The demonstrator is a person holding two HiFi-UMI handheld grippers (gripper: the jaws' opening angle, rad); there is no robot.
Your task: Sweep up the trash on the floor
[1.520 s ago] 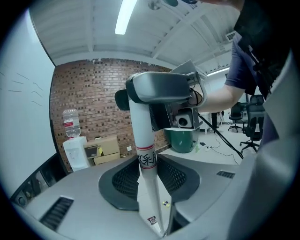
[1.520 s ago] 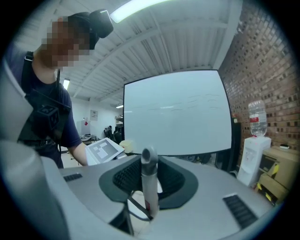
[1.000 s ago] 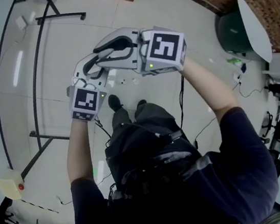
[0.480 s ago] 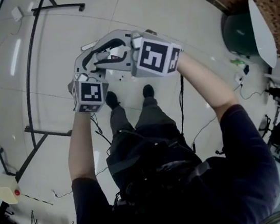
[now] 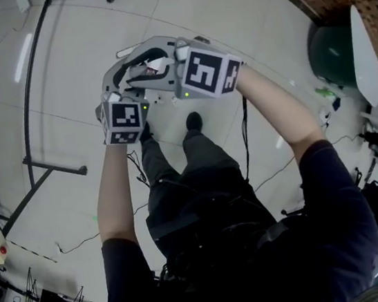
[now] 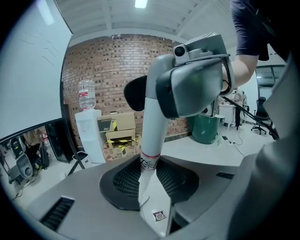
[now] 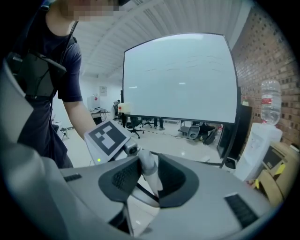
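Lowering both toward the floor (image 5: pixel 228 29) over the last second. Clenching the white handle (image 6: pixel 153 126) in the left gripper (image 6: pixel 150 182); grasping it just beyond those jaws in the right gripper (image 7: pixel 149 183), pads just eased slightly wider. Trash too small to tell, presumably beneath the jaws; sweeping likely imminent.

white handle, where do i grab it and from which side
Take the white handle on its straight round shaft, near the red band, jaws closing across it from the side; the shaft is uniform there and the left gripper clamps it so.
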